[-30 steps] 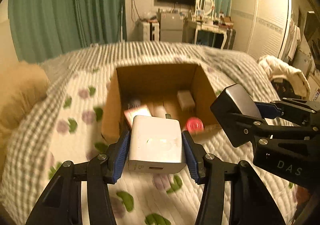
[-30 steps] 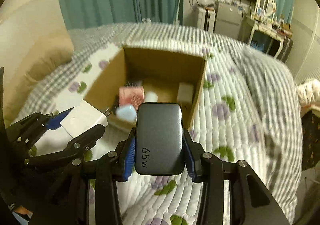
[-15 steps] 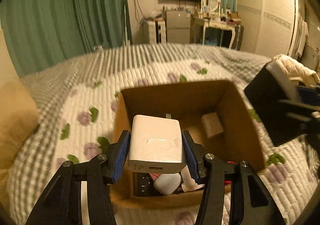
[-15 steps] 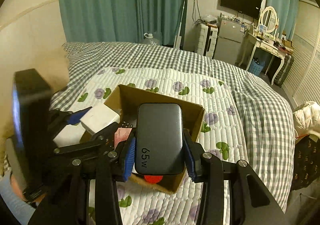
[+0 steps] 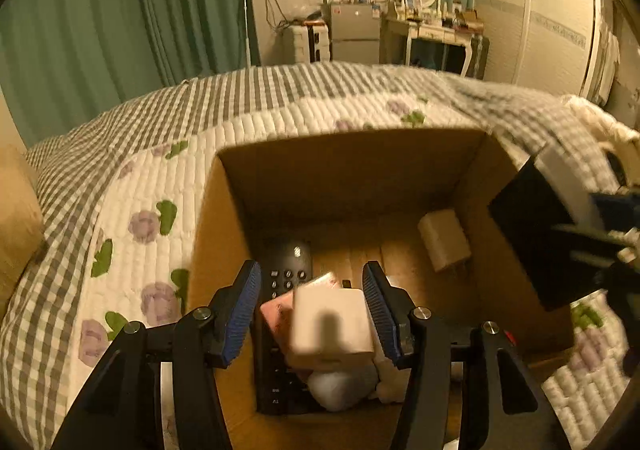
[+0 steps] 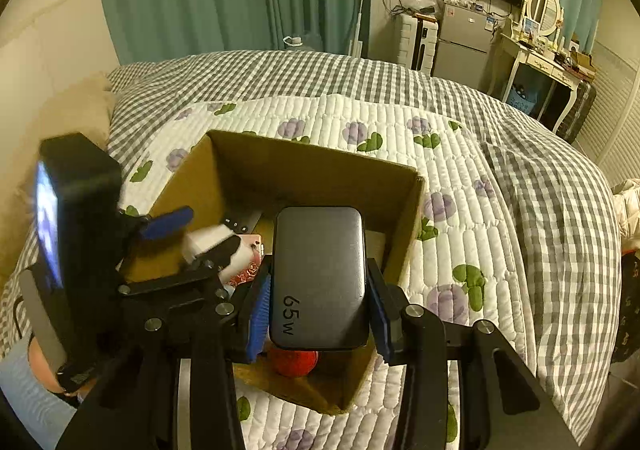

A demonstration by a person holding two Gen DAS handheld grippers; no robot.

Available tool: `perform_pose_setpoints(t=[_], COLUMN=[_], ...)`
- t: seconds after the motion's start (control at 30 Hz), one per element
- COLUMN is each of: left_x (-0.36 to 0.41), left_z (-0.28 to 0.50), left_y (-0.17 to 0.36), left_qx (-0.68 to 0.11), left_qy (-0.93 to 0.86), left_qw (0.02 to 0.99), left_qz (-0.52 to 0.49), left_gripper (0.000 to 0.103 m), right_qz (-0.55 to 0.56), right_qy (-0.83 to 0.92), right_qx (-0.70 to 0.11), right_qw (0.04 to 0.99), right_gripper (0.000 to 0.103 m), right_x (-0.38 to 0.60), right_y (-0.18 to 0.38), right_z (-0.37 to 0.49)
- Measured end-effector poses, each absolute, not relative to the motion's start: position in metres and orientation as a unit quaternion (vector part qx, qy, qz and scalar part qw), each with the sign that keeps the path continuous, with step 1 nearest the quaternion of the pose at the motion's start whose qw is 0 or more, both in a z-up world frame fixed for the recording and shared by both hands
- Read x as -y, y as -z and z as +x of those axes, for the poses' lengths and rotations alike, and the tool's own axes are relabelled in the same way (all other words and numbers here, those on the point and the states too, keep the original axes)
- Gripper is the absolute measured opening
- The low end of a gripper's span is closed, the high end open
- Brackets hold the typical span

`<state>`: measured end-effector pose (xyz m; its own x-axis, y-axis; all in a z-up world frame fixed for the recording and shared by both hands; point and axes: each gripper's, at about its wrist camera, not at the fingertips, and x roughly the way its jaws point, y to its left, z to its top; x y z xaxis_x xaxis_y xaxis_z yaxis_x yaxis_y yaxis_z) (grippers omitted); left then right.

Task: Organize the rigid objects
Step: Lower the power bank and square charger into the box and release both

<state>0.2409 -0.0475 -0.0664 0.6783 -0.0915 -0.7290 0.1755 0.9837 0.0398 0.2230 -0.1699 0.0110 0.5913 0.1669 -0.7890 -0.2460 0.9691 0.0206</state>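
An open cardboard box (image 5: pixel 348 174) stands on the bed; it also shows in the right wrist view (image 6: pixel 312 174). My left gripper (image 5: pixel 312 310) is open above the box, and a white charger (image 5: pixel 330 324) is blurred, loose between its fingers, dropping into the box. It also shows in the right wrist view (image 6: pixel 212 238). My right gripper (image 6: pixel 318 306) is shut on a dark grey 65W charger (image 6: pixel 318 274) over the box's near right side. Inside lie a black remote (image 5: pixel 286 266), a pink item (image 5: pixel 276 314), another white charger (image 5: pixel 444 242) and a red ball (image 6: pixel 294 362).
The box sits on a white quilt with purple flowers (image 6: pixel 440 154) over a grey checked bedspread (image 6: pixel 560 210). A beige pillow (image 5: pixel 16 218) lies at the left. Green curtains, a fridge, a dresser and a wardrobe stand beyond the bed.
Both grippers moved over the box. My left gripper opened and let go of the white charger, which is falling into the box. The right gripper still holds the grey charger.
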Motion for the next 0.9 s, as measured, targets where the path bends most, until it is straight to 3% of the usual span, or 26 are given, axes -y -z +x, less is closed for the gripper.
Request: perform_pose_setpoints(t=[0.23,0.6,0.67,0.9], left_x=[0.028,0.012,0.011,0.011], left_z=[0.237,0.242,0.240,0.222], left_y=[0.041,0.047,0.047,0.022], left_qx=[-0.368,-0.371,-0.370,-0.348], left_qy=[0.052,0.044,0.043,0.043], left_qw=[0.928,0.927,0.927,0.936], left_qz=[0.042,0.032,0.033,0.029], left_gripper=[0.056,0.056,0.056,0.056], right_qz=[-0.040,-0.047,-0.048,-0.048], right_qy=[-0.118,-0.105,-0.091,-0.083], right_qx=[-0.437,-0.481,-0.458,-0.411], right_qw=[0.891,0.869,0.883,0.906], right_gripper=[0.041,0.043,0.054,0.055], right_x=[0.168,0.148,0.150,0.158], right_y=[-0.013,0.048,0.040,-0.008], right_z=[0.238,0.271,0.267,0.241])
